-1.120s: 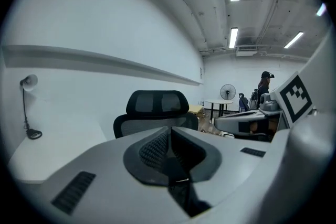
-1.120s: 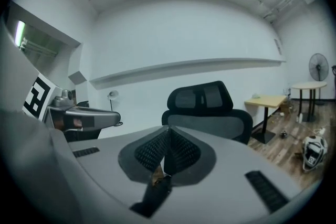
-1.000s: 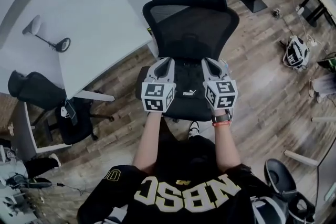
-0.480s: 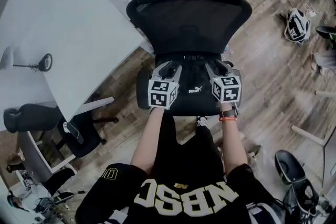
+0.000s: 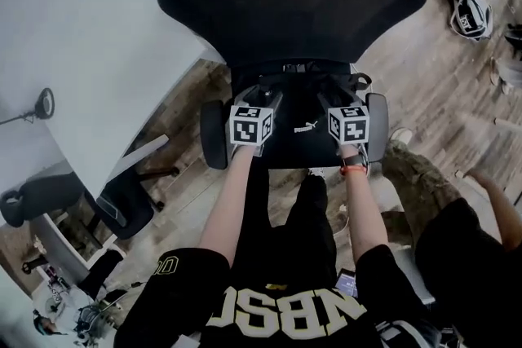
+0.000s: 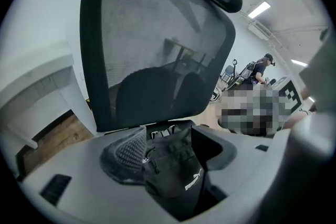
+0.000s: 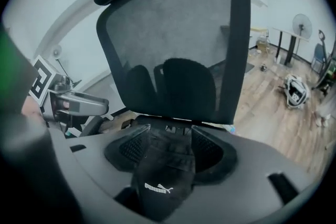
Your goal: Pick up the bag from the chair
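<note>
On the seat of the black mesh office chair (image 5: 294, 12), the black Puma bag (image 5: 303, 125) lies between the two armrests (image 5: 214, 134), tucked close under the backrest (image 7: 178, 39). Both grippers reach in side by side from the seat's front edge. That suits a two-point lift, since one hold on each side should keep the bag level as it comes off the cushion.

The left gripper (image 6: 168, 140) has its jaws part-way apart. A bunched fold of bag fabric and a zipper pull (image 6: 145, 160) fill the gap, and the cloth touches both sides, so it appears clamped on the bag rather than empty. The right gripper (image 7: 167, 143) reads the same way: its textured pads (image 7: 131, 150) press a column of fabric, with the white logo (image 7: 157, 188) just below them. The bag looks to be resting on the seat, so the lift itself is not yet done.

The armrests flank the grippers closely and the backrest rises directly ahead, so the free way out is probably upward and back toward the person. A white table (image 5: 81, 53) stands just left of the chair, with a second dark chair (image 5: 122, 204) at its edge. Another person (image 5: 457, 248), partly in view, is close at the right. A black-and-white helmet-like object (image 5: 471, 12) lies on the wooden floor (image 5: 440, 102), well apart.
</note>
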Demonstrator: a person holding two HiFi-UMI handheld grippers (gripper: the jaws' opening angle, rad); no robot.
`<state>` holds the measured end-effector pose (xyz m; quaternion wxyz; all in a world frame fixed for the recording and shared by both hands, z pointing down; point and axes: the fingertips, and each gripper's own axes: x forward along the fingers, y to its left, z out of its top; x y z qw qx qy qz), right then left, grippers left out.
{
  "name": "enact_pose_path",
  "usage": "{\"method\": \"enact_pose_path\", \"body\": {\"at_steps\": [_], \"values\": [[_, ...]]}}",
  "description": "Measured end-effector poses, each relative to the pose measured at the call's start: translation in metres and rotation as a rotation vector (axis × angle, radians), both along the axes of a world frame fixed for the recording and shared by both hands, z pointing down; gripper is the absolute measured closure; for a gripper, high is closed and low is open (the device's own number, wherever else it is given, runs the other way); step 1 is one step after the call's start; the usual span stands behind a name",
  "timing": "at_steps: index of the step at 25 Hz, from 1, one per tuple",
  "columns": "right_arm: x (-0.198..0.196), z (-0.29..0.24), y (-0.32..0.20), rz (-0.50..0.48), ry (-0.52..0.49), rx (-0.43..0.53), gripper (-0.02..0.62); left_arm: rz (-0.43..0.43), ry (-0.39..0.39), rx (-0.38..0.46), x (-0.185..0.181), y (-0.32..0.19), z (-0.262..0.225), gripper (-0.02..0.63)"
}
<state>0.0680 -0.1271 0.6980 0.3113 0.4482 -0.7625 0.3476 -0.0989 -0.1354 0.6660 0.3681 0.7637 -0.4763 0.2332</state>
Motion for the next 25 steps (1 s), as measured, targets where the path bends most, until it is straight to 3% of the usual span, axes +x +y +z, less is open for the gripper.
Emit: {"method": "enact_pose_path", "body": {"at_steps": [14,18,25], "values": [[0.064,0.153,0.015,0.181,0.091,-0.209,0.339,-0.063,0.034,-0.279,-0.003,0.029,0.159,0.288],[0.071,0.170,0.018,0.176,0.118,-0.209,0.344,-0.082,0.038,-0.317,0.001,0.039,0.191,0.289],[0.072,0.179,0.020,0.140,0.199,-0.180,0.353,-0.126,-0.037,-0.351,-0.006,0.046,0.228,0.290]]}}
